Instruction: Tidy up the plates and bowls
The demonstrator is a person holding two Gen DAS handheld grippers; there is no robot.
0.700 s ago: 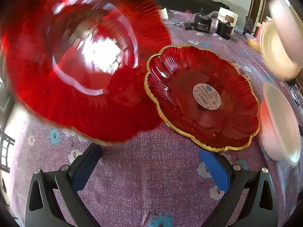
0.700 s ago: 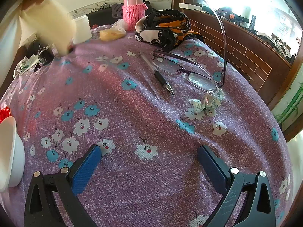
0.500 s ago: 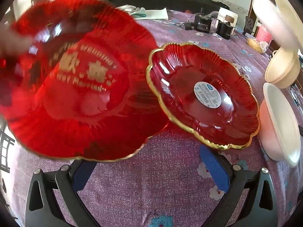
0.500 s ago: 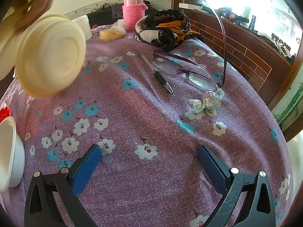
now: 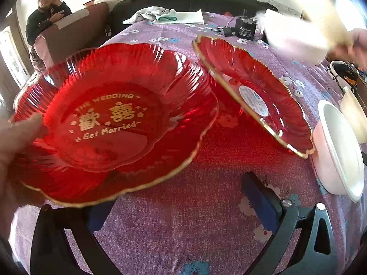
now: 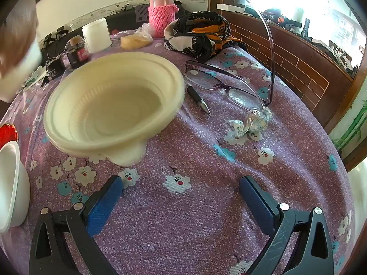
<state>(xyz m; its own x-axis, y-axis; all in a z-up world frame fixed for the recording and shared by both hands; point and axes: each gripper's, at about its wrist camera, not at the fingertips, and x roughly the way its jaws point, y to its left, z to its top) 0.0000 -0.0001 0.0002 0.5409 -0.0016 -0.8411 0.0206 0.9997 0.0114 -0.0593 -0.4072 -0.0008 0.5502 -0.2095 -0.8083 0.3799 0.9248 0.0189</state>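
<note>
Both claws stand wide apart and empty: the left gripper (image 5: 181, 208) low in its frame, the right gripper (image 6: 181, 201) likewise over bare cloth (image 6: 195, 229).

A red plate (image 5: 119, 123) fills the left of the left view, pinched at its rim by a bare hand (image 5: 16, 135), face up, tilted. It looks thin, stiff, glossy and probably slippery; the fluted rim is the place to grip.

A second plate (image 5: 254, 96) leans right of centre.

A cream bowl (image 6: 114, 105), light, mouth up, blurs centre-left in the right view; take it by the lip.
</note>
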